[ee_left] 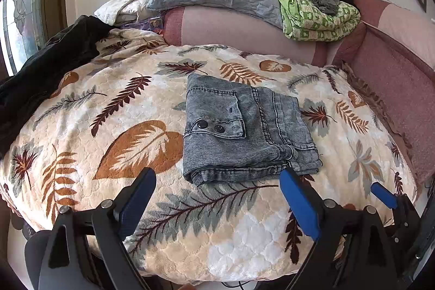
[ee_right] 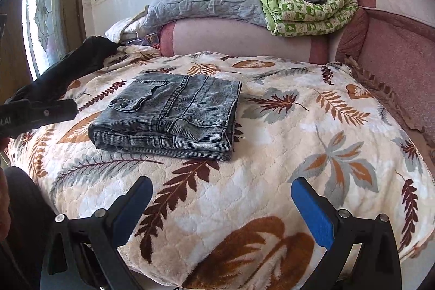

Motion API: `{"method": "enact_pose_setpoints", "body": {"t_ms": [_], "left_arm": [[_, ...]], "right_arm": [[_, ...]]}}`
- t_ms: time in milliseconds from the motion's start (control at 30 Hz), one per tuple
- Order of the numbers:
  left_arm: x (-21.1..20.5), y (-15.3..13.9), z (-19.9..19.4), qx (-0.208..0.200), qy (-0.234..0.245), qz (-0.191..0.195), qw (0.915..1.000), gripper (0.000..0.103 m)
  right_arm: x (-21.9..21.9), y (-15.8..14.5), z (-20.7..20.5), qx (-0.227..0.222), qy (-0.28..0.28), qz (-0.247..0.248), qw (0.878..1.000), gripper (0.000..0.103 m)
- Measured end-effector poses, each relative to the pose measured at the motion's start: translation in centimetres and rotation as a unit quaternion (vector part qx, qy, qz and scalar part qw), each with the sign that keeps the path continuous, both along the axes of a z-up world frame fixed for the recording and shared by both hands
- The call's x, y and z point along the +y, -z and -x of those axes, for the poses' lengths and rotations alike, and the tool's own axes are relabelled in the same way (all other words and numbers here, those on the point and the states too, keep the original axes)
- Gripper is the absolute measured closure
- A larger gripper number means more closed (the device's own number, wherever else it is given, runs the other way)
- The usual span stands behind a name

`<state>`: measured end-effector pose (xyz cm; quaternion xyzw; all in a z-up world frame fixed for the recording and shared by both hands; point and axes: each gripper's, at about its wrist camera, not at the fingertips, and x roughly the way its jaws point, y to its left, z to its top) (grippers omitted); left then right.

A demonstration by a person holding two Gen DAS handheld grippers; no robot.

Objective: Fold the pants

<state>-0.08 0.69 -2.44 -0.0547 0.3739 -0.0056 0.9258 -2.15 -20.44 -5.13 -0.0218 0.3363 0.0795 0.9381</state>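
Although both tongs hang free, the left wrist view puts the task's thing closest: a grey-blue washed corduroy pair of pants (ee_left: 244, 129), folded into a thick, roughly square bundle, lies on a cream plush blanket with brown and grey leaf prints (ee_left: 108, 110), straight ahead of the left gripper (ee_left: 217, 189). Its black fingers with blue pads (ee_left: 299, 205) stand wide apart, holding nothing. The bundle's near folded edge sits just beyond the fingertips, and the right-hand pad almost meets its near right corner. A pocket flap with two dark snaps faces up. At the far right edge, a blue tip of the right gripper (ee_left: 383, 195) shows. Behind the blanket sit a pink cushioned sofa back (ee_left: 231, 29) and a green patterned quilt (ee_left: 318, 18)

From the right wrist view, the same bundle (ee_right: 168, 113) lies forward and to the left of the right gripper (ee_right: 221, 197), well apart from it, with bare blanket (ee_right: 272, 154) between. These fingers also stand wide apart and empty. The bundle's slightly longer side runs left to right across this view, stacked layers showing along the near edge. The left gripper is judged nearer, so any tidying or final tuck would fall to it; the fold looks essentially complete
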Motion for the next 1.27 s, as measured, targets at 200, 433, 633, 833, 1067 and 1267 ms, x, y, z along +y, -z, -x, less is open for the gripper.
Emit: {"method": "enact_pose_setpoints", "body": {"t_ms": [200, 433, 633, 833, 1067, 1267], "left_arm": [[0.3, 0.4, -0.5, 0.007, 0.005, -0.003, 1.0, 0.01], [1.0, 0.4, -1.2, 0.011, 0.002, 0.008, 0.9999, 0.01], [0.8, 0.3, -1.3, 0.008, 0.001, -0.002, 1.0, 0.01], [0.4, 0.1, -1.5, 0.006, 0.006, -0.008, 0.9999, 0.01], [-0.4, 0.0, -2.2, 0.01, 0.027, -0.009, 0.9995, 0.009], [-1.3, -0.2, -2.4, 0.006, 0.032, -0.02, 0.9993, 0.009]], "right_arm": [[0.5, 0.0, -0.5, 0.003, -0.001, 0.003, 1.0, 0.0], [0.7, 0.2, -0.8, 0.008, 0.0, 0.001, 1.0, 0.0], [0.6, 0.1, -0.8, 0.006, 0.0, -0.003, 1.0, 0.0], [0.6, 0.2, -0.9, 0.006, -0.001, -0.006, 1.0, 0.0], [0.2, 0.3, -1.0, 0.006, 0.003, -0.01, 1.0, 0.0], [0.1, 0.2, -0.9, 0.004, 0.004, -0.011, 1.0, 0.0]]}}
